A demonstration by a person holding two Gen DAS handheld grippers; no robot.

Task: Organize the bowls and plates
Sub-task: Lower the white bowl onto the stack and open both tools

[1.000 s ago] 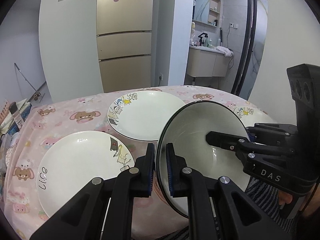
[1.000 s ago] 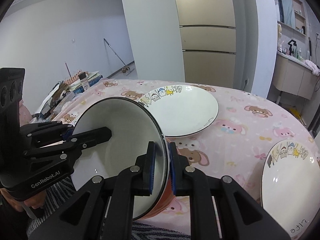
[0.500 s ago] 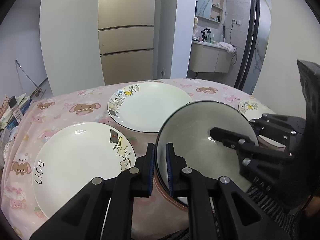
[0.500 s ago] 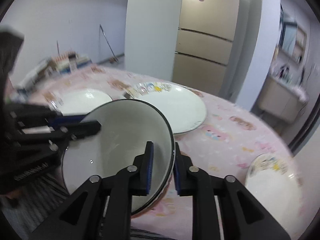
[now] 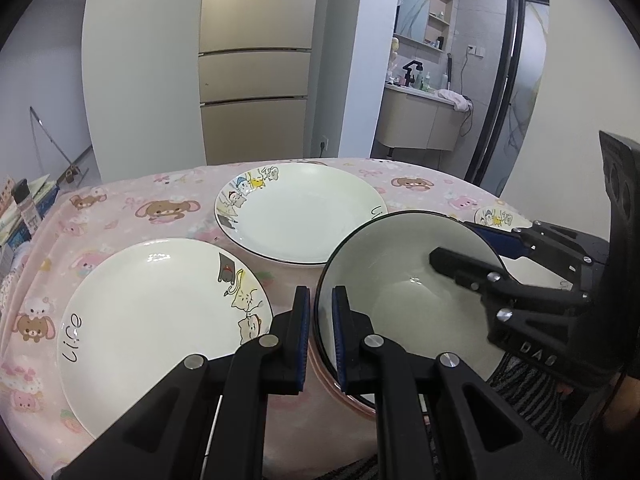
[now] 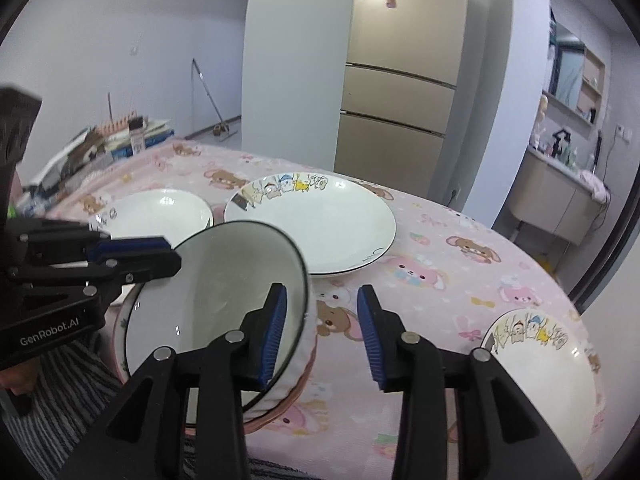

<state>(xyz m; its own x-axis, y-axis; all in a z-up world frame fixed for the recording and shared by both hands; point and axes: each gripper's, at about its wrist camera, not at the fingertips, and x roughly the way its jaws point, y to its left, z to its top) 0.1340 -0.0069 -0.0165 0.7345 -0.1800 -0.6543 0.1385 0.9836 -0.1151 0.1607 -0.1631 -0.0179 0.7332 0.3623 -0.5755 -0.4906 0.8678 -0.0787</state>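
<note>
The bowl (image 5: 404, 292) is seen at the lower centre of the left wrist frame, tilted, with its dark rim pinched between the blue pads of the left hand-held gripper (image 5: 321, 334) at the lower middle of that frame; a second pink-edged rim is visible directly beneath it, so that it appears to sit in another bowl, though this cannot be told for certain. At the lower left of the same frame a flat plate (image 5: 160, 328) with a cat drawing and lettering is laid on the pink cartoon-print tabletop (image 5: 120, 208), and just behind it, at the centre, a larger deep plate (image 5: 304, 212) with cartoon figures on its rim is placed. At the right of the frame the right hand-held gripper (image 5: 472, 246) is shown with one black finger inside the bowl and one blue-padded finger outside its far rim, apart from the wall. Past it, at the right edge, a part of a third plate (image 5: 496, 216) is seen. In the right wrist frame, the left hand-held gripper (image 6: 160, 252) is found at the left, on the bowl's (image 6: 216, 304) rim, while the right hand-held gripper (image 6: 322, 334) at the lower centre is spread wide, its left pad inside the bowl and its right pad over the tabletop (image 6: 440, 264). The third plate (image 6: 552, 364) lies at the lower right.
</note>
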